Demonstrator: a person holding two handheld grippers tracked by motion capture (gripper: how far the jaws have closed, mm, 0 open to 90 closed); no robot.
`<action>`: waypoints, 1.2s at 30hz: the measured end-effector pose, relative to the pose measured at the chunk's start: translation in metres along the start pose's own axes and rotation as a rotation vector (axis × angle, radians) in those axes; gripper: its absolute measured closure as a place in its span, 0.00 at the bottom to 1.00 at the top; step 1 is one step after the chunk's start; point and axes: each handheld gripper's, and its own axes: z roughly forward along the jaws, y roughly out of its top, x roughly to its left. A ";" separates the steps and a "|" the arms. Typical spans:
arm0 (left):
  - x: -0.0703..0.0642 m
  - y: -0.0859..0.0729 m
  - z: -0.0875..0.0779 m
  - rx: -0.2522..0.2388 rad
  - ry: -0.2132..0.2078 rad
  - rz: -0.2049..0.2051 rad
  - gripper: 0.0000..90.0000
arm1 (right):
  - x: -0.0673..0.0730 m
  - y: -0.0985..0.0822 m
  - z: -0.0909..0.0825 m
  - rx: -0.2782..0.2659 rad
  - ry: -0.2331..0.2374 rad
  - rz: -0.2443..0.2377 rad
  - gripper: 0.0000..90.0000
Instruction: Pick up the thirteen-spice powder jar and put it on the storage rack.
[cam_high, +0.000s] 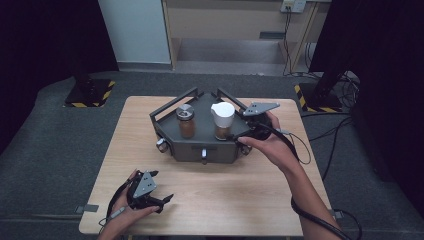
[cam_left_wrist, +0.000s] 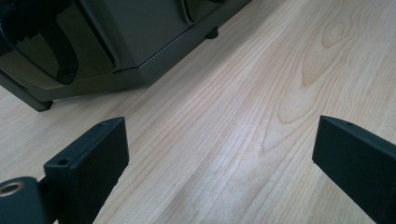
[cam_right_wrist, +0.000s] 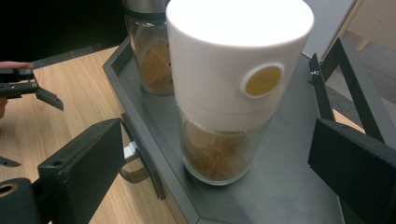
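Note:
A dark grey tray (cam_high: 200, 150) with railings stands at the middle of the wooden table (cam_high: 210, 200). On it are a glass jar with a white cap (cam_high: 223, 120) and, to its left, a glass jar with a metal lid (cam_high: 186, 121), both holding brown powder. My right gripper (cam_high: 240, 132) is at the tray's right side, open. In the right gripper view the white-capped jar (cam_right_wrist: 233, 70) stands upright just beyond the right gripper (cam_right_wrist: 217, 128), whose jaws stand apart on either side without touching it. My left gripper (cam_high: 161, 186) rests open near the table's front left, nothing between its jaws (cam_left_wrist: 219, 126).
The metal-lidded jar (cam_right_wrist: 152, 56) stands behind the white-capped one on the tray floor (cam_right_wrist: 289, 186). The tray's dark side (cam_left_wrist: 140, 46) lies ahead of the left gripper. Knobs stick out of the tray's front wall (cam_high: 204, 156). Cables trail off the table's right edge.

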 end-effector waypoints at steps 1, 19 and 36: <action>0.000 0.000 0.000 0.001 0.000 -0.002 0.04 | 0.000 -0.001 -0.002 0.001 0.000 0.005 0.04; -0.001 0.001 0.002 0.010 0.002 0.002 0.04 | 0.003 -0.022 -0.023 -0.009 -0.004 0.011 0.04; -0.002 -0.001 0.004 0.002 0.013 -0.043 0.04 | 0.011 -0.060 -0.040 -0.035 -0.006 0.034 0.04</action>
